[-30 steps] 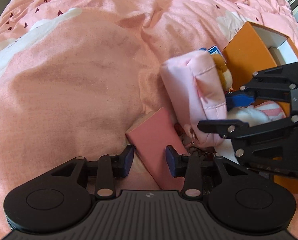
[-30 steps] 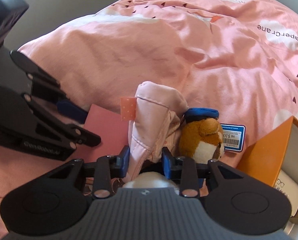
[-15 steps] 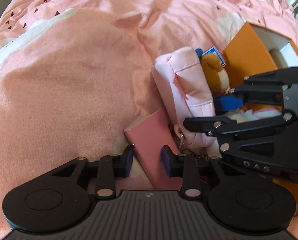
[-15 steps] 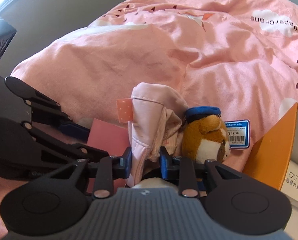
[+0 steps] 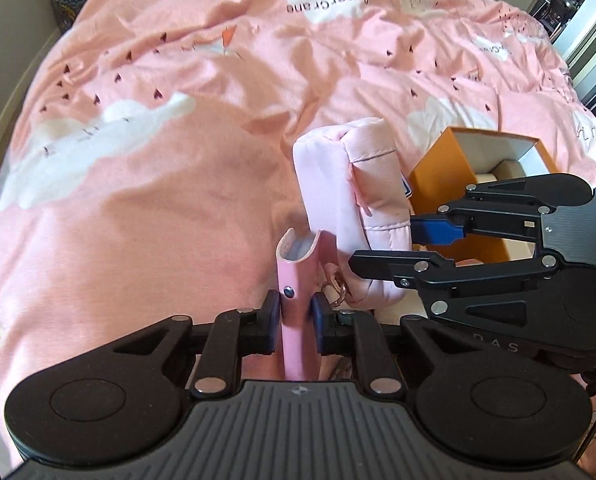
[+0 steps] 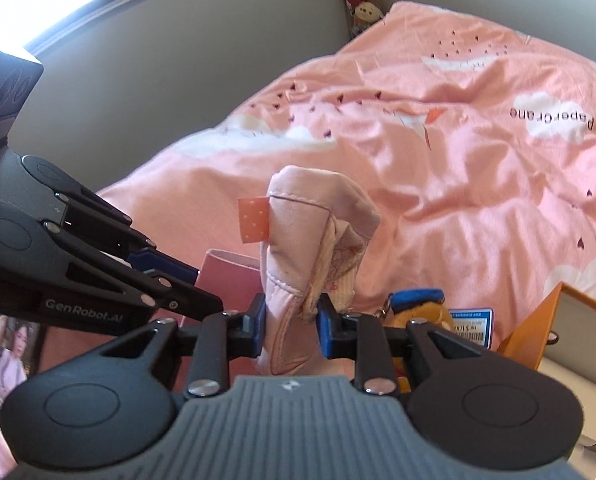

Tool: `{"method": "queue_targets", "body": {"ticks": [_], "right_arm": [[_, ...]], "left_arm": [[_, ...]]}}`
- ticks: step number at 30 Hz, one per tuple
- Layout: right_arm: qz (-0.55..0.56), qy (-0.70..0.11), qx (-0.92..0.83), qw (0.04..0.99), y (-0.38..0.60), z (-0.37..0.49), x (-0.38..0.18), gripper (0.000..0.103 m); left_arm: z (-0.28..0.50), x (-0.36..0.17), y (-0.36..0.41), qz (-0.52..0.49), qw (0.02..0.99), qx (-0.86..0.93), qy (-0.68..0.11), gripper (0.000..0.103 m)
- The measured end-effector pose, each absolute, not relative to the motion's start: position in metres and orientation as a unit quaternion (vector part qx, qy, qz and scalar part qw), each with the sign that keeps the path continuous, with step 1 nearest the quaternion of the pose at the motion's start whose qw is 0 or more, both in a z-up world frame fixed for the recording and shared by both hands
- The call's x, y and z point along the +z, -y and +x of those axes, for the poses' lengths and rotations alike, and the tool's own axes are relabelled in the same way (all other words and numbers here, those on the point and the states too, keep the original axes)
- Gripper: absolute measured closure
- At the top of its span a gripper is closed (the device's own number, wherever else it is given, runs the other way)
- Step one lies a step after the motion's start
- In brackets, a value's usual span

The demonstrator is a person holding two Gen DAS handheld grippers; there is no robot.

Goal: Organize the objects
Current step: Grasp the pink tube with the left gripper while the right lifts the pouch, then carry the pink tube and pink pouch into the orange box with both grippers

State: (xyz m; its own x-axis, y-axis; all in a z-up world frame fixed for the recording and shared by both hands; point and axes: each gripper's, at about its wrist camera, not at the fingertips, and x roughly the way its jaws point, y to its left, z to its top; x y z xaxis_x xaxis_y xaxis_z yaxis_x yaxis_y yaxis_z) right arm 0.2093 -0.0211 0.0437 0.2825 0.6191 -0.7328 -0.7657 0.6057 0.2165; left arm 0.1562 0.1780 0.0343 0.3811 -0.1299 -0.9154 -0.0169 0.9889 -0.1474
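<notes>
the pink pouch (image 5: 348, 192) stands upright at the centre of both views, over the pink bedspread (image 5: 157, 168), pinched near its lower end by the right gripper (image 6: 290, 328), whose blue pads press into the fabric. an orange tab (image 6: 252, 219) sticks out at its 9 o'clock. at the pouch's 7 o'clock the pink notebook (image 5: 295, 280) stands on edge, clamped between the pads of the left gripper (image 5: 294, 322), a snap stud on its spine. a plush toy (image 6: 416, 312) with a barcode tag (image 6: 472, 326) sits at the pouch's 4 o'clock in the right view, the orange box (image 5: 446, 176) beyond it at 3 o'clock.
</notes>
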Motion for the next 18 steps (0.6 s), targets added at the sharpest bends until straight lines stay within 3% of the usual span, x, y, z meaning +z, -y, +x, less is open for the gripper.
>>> {"method": "queue_targets", "body": {"ticks": [4,18], "right_arm": [[-0.086,-0.389,0.443,0.803,0.031,0.2,0.069,0.076],[-0.092,-0.319,0.405,0.852,0.128,0.166,0.136,0.076]], "left_arm": [[0.144,0.073,-0.18,-0.063,0.841,-0.036,-0.536,0.085],[0.154,0.133,-0.103,-0.027,0.875,-0.074,-0.478,0.085]]}}
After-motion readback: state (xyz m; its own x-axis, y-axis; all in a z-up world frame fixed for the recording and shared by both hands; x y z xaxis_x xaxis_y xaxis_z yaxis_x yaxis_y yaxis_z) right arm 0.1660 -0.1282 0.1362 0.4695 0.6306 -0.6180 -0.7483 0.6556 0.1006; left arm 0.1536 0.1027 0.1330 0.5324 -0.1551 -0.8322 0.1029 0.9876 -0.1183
